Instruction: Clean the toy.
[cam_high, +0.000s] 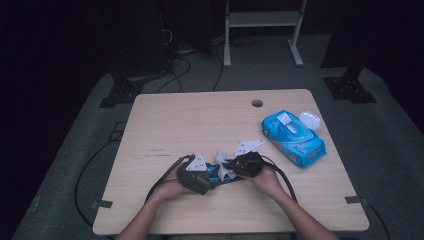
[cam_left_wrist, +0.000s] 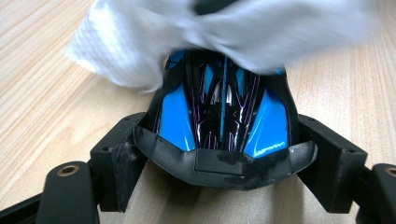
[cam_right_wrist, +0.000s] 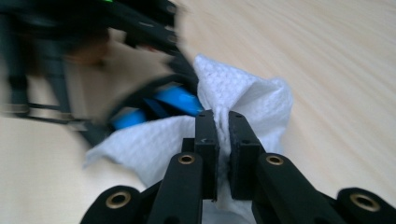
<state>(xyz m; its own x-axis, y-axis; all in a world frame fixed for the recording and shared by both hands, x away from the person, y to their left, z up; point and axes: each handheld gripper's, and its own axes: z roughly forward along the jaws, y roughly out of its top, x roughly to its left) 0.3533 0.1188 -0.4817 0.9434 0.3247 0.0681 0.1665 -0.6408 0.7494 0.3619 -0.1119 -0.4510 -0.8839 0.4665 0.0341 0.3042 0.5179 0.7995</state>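
A blue and black toy car lies on the wooden table, and my left gripper is shut on its sides near the rear. A white wet wipe is pinched between the jaws of my right gripper and drapes over the far end of the toy car. In the high view both grippers meet near the table's front edge: my left gripper, the wipe and my right gripper sit close together, with the car between them.
A blue pack of wet wipes with its white lid flipped open lies at the right of the table. A round cable hole is at the far edge. Cables trail from both grippers toward the person.
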